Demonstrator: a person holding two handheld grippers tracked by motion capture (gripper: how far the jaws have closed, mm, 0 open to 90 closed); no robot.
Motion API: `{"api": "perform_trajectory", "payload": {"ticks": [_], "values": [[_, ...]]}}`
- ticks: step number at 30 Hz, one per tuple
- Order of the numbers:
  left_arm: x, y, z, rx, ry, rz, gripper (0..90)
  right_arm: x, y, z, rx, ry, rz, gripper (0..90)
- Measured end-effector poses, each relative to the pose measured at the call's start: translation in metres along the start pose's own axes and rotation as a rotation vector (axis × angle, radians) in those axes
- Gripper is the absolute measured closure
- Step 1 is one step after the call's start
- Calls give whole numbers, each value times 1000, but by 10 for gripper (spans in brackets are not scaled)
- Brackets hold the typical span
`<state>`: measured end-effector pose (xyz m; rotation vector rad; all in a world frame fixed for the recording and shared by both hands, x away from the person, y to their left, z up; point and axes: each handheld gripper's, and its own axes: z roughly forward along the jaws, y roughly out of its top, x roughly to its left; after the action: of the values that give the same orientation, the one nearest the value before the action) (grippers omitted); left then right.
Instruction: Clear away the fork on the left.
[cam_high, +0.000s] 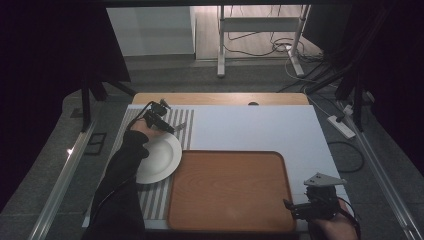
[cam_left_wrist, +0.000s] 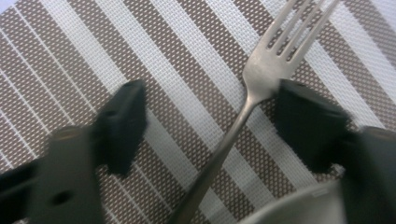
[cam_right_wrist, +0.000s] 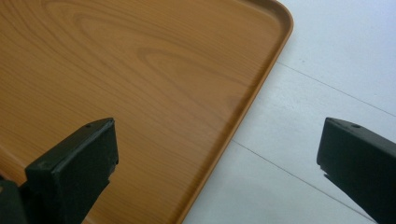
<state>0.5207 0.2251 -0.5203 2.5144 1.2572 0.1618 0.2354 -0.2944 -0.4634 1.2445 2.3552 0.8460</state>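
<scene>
Left tool (cam_left_wrist: 205, 126) straddles the fork (cam_left_wrist: 243, 116), its jaws apart with the handle lying between them, neither pad pressing yet. That fork rests flat on the striped placemat (cam_left_wrist: 70, 56), just beyond the white plate (cam_high: 162, 157) below the tool. I judge the grasp is in hand; next, the jaws must close squarely on the slim handle without skidding it. The left forearm reaches forward over the plate. Right tool (cam_right_wrist: 217, 154) hangs wide open over the wooden tray's (cam_right_wrist: 140, 70) corner near the bench (cam_right_wrist: 336, 56).
</scene>
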Motion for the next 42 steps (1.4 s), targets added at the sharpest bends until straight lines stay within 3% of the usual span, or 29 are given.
{"api": "perform_trajectory", "payload": {"ticks": [7, 11, 20, 34, 42], "values": [[9, -14, -7, -23, -6, -1, 740, 1, 1, 2, 18, -1, -19, 0], [10, -15, -9, -18, -36, 20, 858, 1, 1, 2, 20, -3, -12, 0], [8, -8, -18, -90, -72, 30, 864, 1, 1, 2, 18, -3, -7, 0], [-21, 16, -23, -128, -77, 140, 866, 1, 1, 2, 18, -2, -9, 0], [-35, 27, -24, -122, -85, 185, 867, 1, 1, 2, 18, -1, -9, 0]]}}
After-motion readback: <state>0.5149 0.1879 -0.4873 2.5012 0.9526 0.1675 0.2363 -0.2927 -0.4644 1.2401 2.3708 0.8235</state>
